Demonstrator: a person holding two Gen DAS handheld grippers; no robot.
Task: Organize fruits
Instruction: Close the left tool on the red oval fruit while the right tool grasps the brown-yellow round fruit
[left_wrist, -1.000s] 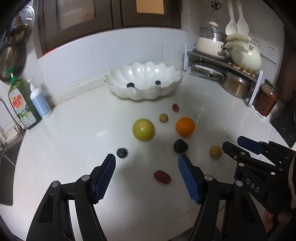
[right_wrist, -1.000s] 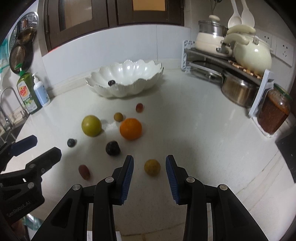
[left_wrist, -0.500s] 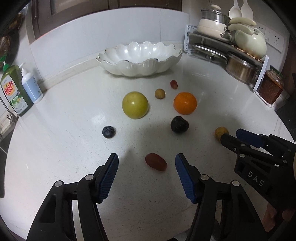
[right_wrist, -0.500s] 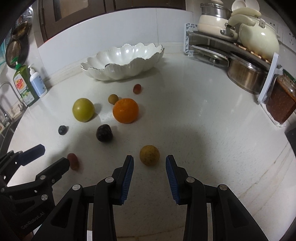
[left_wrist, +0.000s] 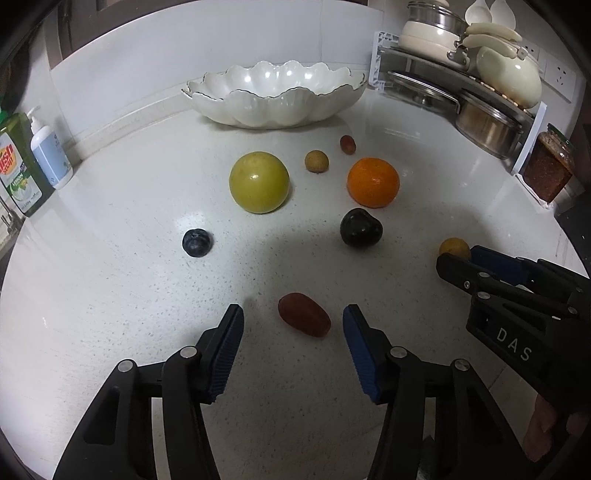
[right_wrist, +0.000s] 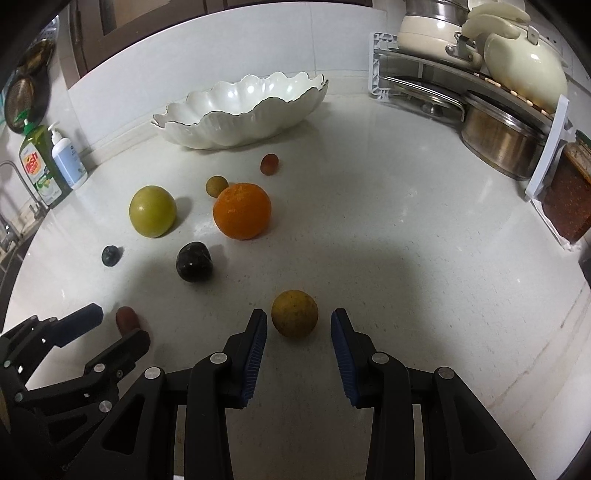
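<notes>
Left hand-held gripper (left_wrist: 293, 323) is aimed down at the desk (left_wrist: 110, 295), jaws part-open and just been closing; the red oblong fruit (left_wrist: 303, 319) is framed between the blue pads (left_wrist: 225, 349), not yet touched. Right hand-held gripper (right_wrist: 298, 325) is held at a narrow gap, unclamped, with the small yellow-brown fruit (right_wrist: 294, 313) sitting just ahead of and between its fingertips; gaps are seen on both sides. Each gripper is visible at the edge of the other's view.

Remaining fruit is scattered on the desk beyond: a dark plum-like fruit (left_wrist: 360, 227) just past the red one, a blueberry (left_wrist: 197, 242) off to the left, a large yellow-green fruit (left_wrist: 259, 182) and an orange (left_wrist: 373, 182) further out, well apart from each other. A small tan fruit (left_wrist: 316, 161) and a small reddish one (left_wrist: 347, 144) are placed behind those, nearest the bowl.

White scalloped bowl (left_wrist: 277, 96) is set at the back by the wall; its inside cannot be seen from this angle. Two soap bottles (left_wrist: 33, 158) are stood at far left. A dish rack (left_wrist: 461, 77) with pots and lids is located at back right, with a jar (left_wrist: 548, 170) beside it.
</notes>
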